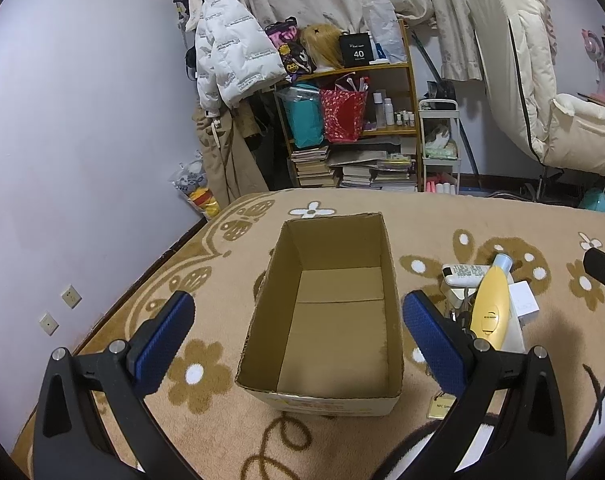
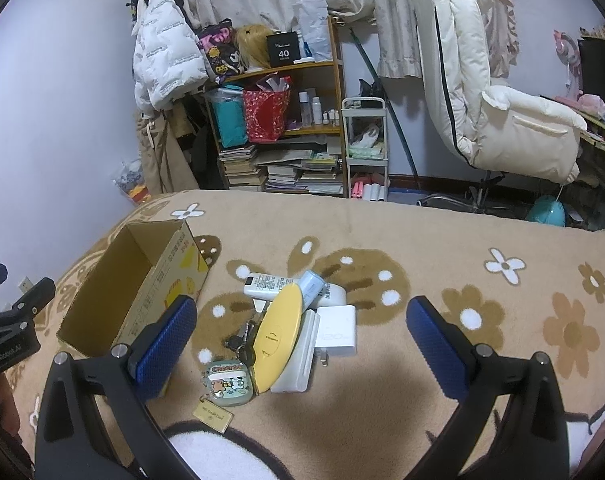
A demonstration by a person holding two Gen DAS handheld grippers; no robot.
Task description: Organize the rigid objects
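Cardboard box (image 1: 334, 312) sits empty; the pile (image 2: 290, 320) lies just right of it. Both your grippers' jaws gape, holding nothing. Grab the yellow bottle (image 2: 276, 338) off-centre and it likely slides, scattering the heap.

Black angular arms with silver screws are seen on each gripper (image 1: 298, 344) (image 2: 302, 348); blue textured pads (image 2: 162, 348) are fitted on the fingers.

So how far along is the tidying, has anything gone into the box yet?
Nothing looks done: the cardboard box is empty. Nothing is in hand either; the left gripper and right gripper both have open jaws. Everything is left: the yellow bottle, white remote, white charger and keychain case lie piled on the blanket beside the box.
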